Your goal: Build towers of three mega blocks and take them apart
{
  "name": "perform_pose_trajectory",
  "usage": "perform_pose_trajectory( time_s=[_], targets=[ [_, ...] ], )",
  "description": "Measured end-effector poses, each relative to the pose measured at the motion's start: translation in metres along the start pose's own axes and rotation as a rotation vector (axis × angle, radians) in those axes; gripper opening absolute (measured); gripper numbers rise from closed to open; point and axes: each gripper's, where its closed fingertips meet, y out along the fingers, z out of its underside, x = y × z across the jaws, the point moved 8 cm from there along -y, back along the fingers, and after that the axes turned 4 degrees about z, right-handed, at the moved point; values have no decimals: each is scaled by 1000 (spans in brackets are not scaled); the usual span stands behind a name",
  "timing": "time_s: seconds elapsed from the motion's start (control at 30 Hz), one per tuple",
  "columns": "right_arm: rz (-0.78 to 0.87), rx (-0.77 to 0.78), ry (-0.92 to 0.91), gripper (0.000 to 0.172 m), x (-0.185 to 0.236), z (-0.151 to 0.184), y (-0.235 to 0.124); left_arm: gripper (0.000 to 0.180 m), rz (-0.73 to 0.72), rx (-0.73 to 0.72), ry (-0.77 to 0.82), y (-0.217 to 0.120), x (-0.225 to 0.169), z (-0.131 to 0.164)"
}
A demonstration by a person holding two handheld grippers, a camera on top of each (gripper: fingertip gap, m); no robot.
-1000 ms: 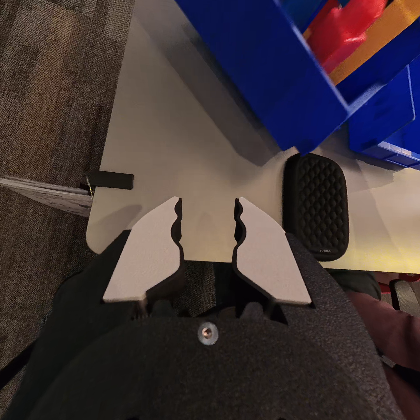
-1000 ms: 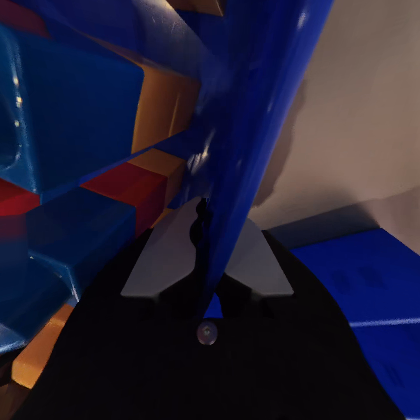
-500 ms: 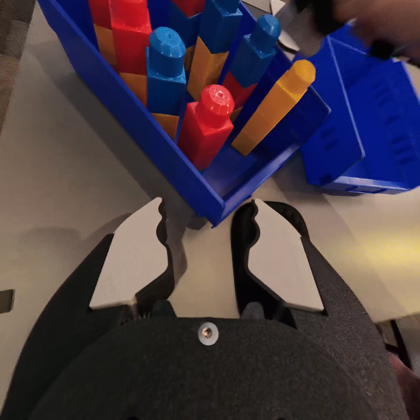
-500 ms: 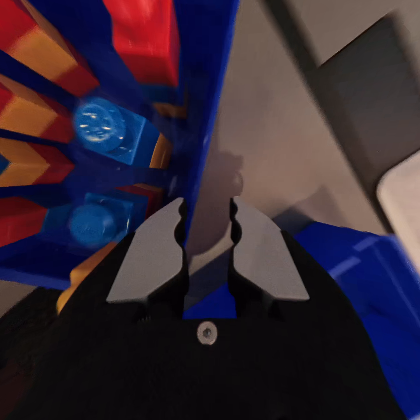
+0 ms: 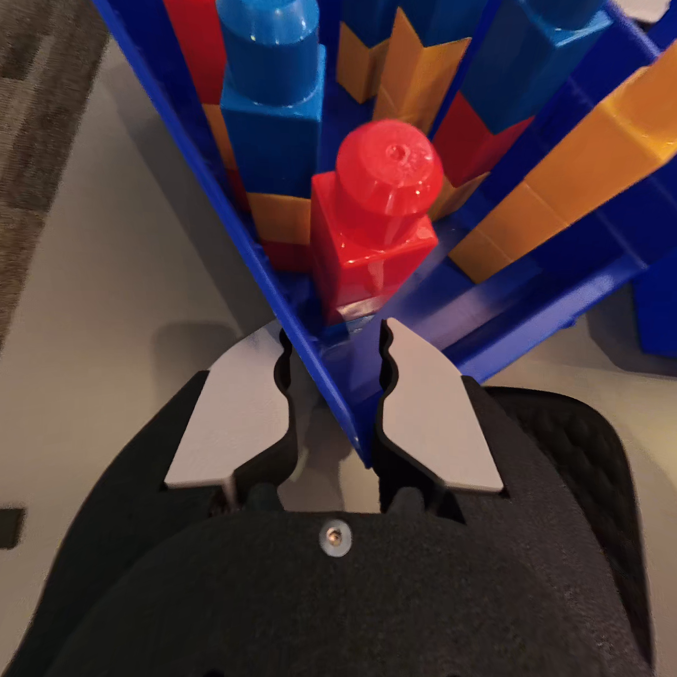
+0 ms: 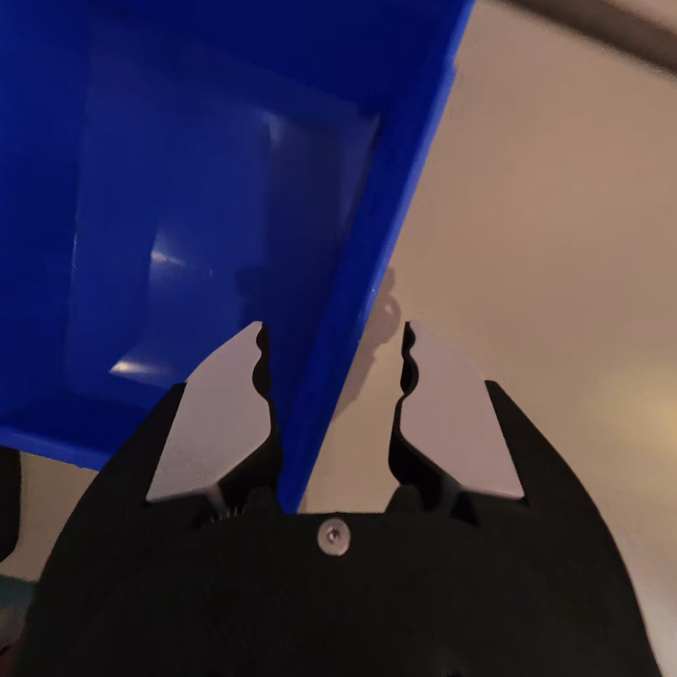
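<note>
Here, the left gripper (image 5: 335, 329) straddles the wall of a blue bin (image 5: 234, 216) packed with block towers (image 5: 370, 227), jaws apart, gripping nothing. The right gripper (image 6: 333, 326), also apart, straddles a second blue bin (image 6: 399, 205). Closing crookedly could tip either bin, likely toppling the towers.

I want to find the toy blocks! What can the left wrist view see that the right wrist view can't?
Only the left view shows the blocks: a red tower, a blue-topped one and a leaning orange one, all standing in a full bin. It also shows carpet and a black pad.

Only the right view shows an empty bin, with nothing inside.

Both show a tan table, and an open gripper, left and right, straddling a blue bin wall without squeezing it.
</note>
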Motion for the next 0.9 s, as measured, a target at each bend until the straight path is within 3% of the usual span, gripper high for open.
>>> perform_pose_trajectory(
  time_s=[0.03,0.1,0.17,0.3,0.57,0.9],
  targets=[
    [-36,52,11,65,-4,4,9,44,-43,-2,8,1,6,-1],
    [-138,123,25,32,-8,9,22,33,-51,-11,-12,2,17,-6],
    [-245,152,69,12,-13,8,25,28,-48,-3,-13,4,27,-11],
    [-201,158,43,8,-40,8,26,17,-67,59,136,11,39,-23],
    [-200,168,77,6,-127,30,23,7,36,47,265,28,35,-36],
    [-123,177,210,7,-255,79,13,7,85,44,278,36,15,-40]
  ],
)
